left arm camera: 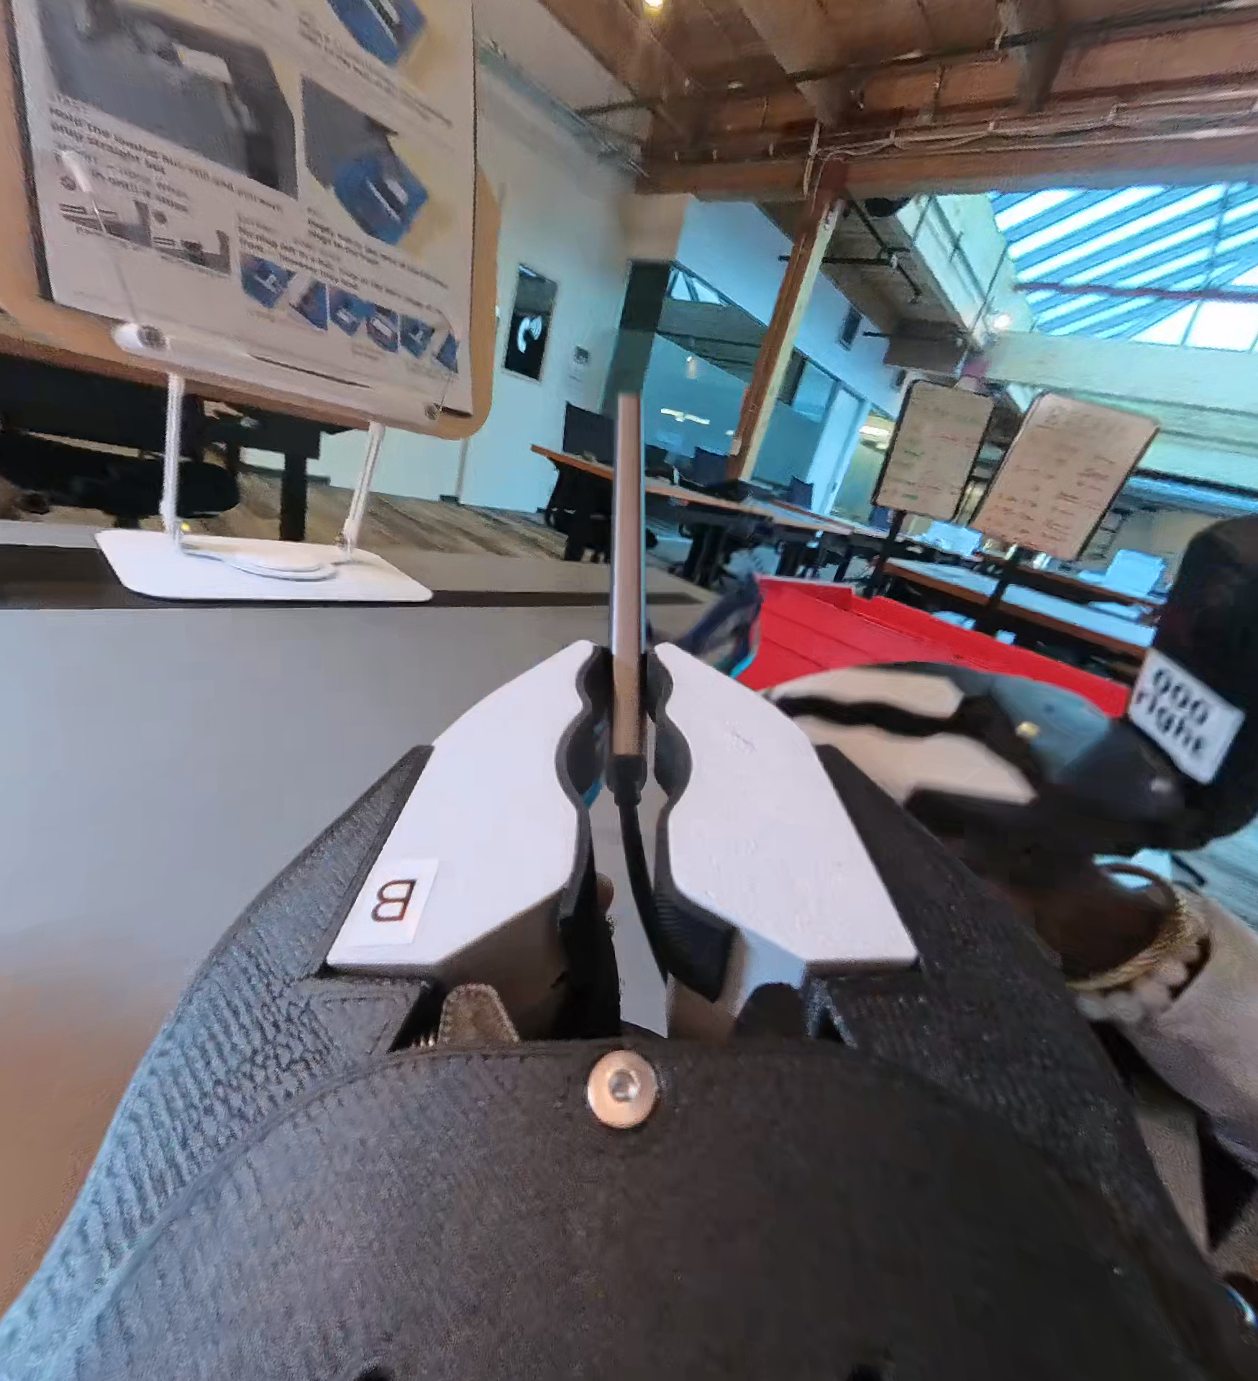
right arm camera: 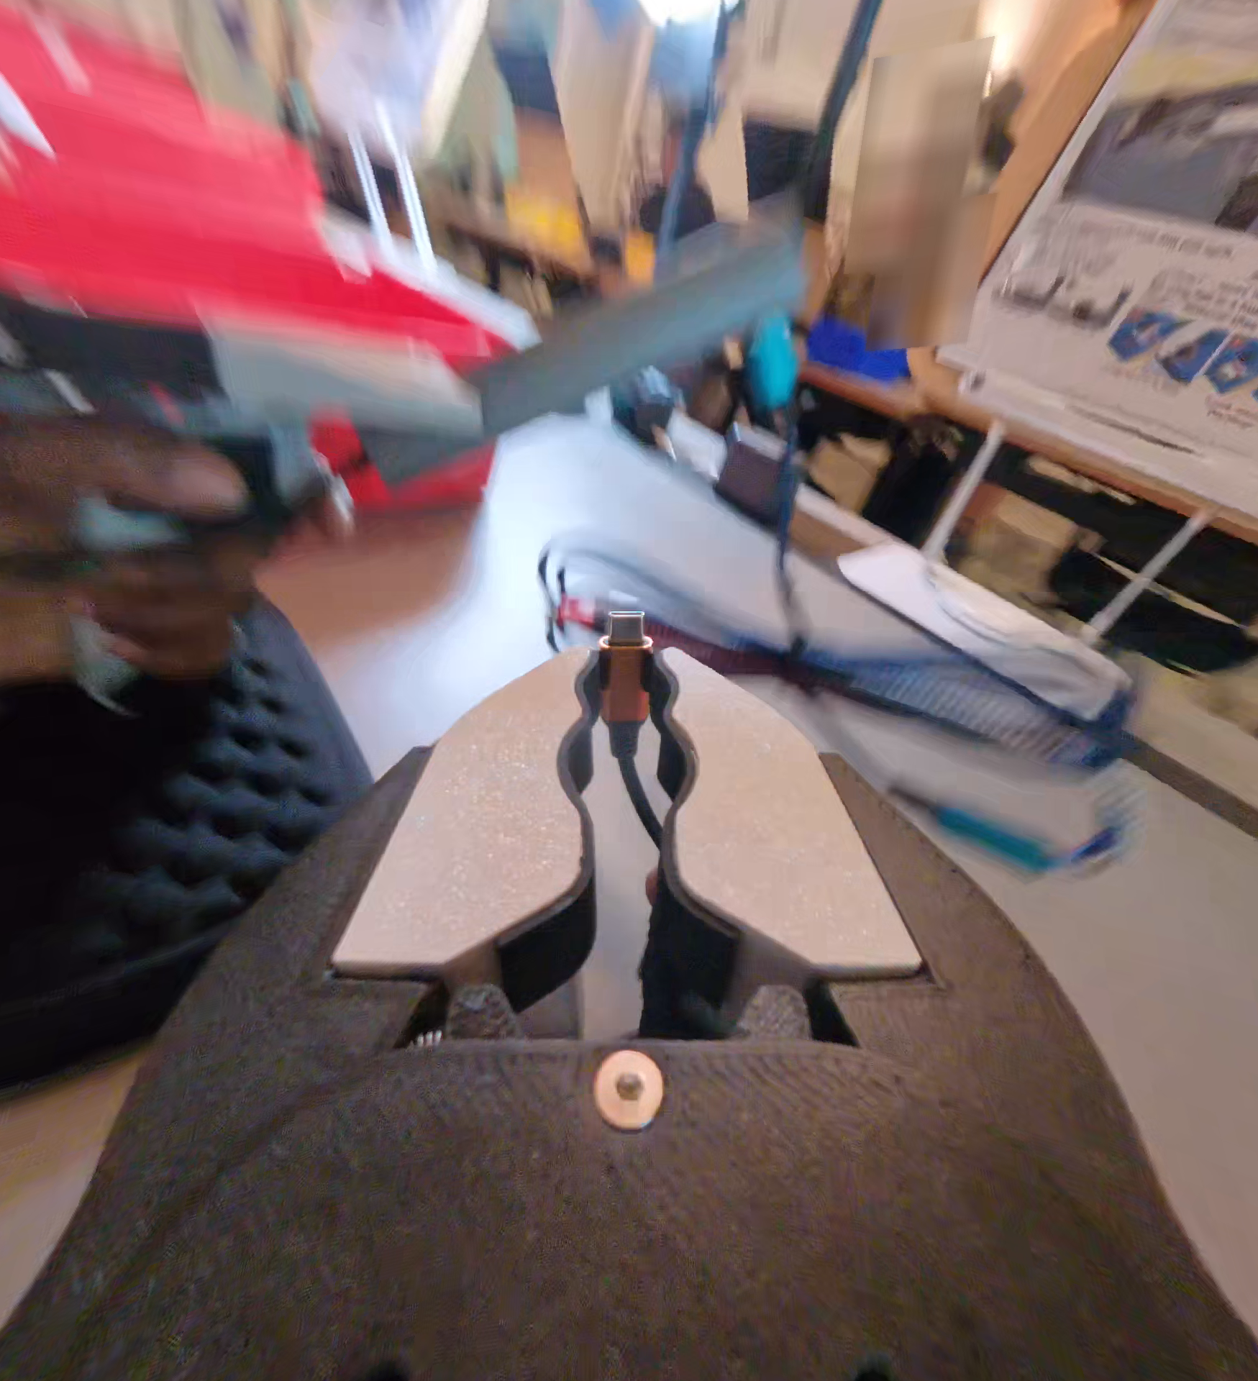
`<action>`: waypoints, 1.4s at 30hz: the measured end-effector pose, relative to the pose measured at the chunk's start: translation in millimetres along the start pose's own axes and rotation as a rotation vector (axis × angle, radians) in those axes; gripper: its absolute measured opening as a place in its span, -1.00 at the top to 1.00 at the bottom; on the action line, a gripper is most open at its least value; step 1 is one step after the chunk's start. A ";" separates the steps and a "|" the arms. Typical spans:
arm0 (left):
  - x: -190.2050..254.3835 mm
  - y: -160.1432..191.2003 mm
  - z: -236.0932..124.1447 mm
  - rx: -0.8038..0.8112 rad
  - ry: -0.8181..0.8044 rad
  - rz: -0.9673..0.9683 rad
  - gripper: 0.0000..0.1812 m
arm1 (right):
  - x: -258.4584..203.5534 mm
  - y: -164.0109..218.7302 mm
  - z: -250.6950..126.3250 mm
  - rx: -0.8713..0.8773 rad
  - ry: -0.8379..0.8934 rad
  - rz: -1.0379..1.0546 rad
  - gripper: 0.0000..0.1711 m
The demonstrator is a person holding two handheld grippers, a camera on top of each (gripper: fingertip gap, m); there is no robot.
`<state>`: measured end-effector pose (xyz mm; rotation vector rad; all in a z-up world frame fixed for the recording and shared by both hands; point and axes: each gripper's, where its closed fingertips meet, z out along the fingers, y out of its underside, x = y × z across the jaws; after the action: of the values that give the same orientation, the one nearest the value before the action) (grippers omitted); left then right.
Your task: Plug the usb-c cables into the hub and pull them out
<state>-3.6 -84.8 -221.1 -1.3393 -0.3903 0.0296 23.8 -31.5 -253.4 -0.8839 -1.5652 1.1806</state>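
My left gripper (left arm camera: 626, 657) is shut on a thin grey hub (left arm camera: 627, 560), seen edge-on and sticking out past the fingertips. A black cable (left arm camera: 637, 859) runs back from the hub between the fingers. My right gripper (right arm camera: 626, 657) is shut on an orange usb-c plug (right arm camera: 624, 684). The plug's silver tip pokes out in front, and its black cable trails back. In the right wrist view the hub (right arm camera: 640, 336) shows blurred at upper centre, apart from the plug. In the left wrist view the right gripper (left arm camera: 790, 695) lies just right of the hub.
A red bin (left arm camera: 872, 635) stands behind the grippers on the grey table (left arm camera: 162, 747). An instruction board (left arm camera: 252, 187) stands on a white base (left arm camera: 259, 575) at the back. Loose cables (right arm camera: 760, 657) lie ahead. A hand with a bracelet (left arm camera: 1134, 934) holds the right gripper.
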 end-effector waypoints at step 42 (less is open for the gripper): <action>13.2 27.7 11.7 -0.161 0.061 0.085 0.87 | 248.2 -92.5 -308.7 0.291 1.018 -0.043 0.86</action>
<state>10.9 -64.0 -241.9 -1.5113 -0.2886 0.0283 248.1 257.0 -74.9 -1.0094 -0.5654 0.6919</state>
